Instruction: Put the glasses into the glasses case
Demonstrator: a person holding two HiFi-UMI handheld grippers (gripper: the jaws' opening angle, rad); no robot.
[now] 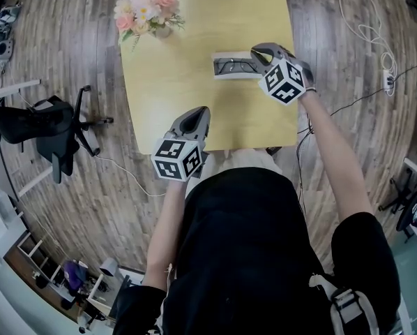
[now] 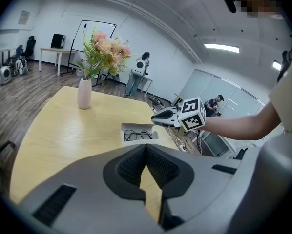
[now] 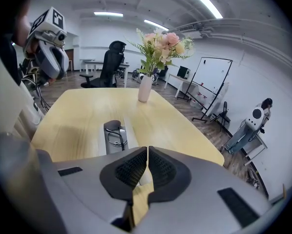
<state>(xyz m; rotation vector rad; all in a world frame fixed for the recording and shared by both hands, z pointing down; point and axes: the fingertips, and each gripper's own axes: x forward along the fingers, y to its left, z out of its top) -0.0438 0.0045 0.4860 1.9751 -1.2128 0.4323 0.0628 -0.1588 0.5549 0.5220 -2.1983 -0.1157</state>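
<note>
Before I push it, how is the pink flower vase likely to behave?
The pink vase is tall and narrow, and its flower bunch spreads much wider above, so it probably tips easily if pushed high. It looks ceramic, so likely fragile. The yellow table looks smooth, so a low push may slide it.

Looks like an open-plan office slash robotics lab to me. Past the left tongs [image 2: 145,149] there's a white rolling whiteboard [image 2: 94,38] and a far desk with a black monitor [image 2: 58,40]. Ahead of the right tongs [image 3: 147,151]: a black swivel office chair [image 3: 114,57] and long ceiling strip lights [image 3: 204,1]. The floor is grey wood-plank flooring [image 1: 69,187], with a white power strip [image 1: 388,80] right of them.
</note>
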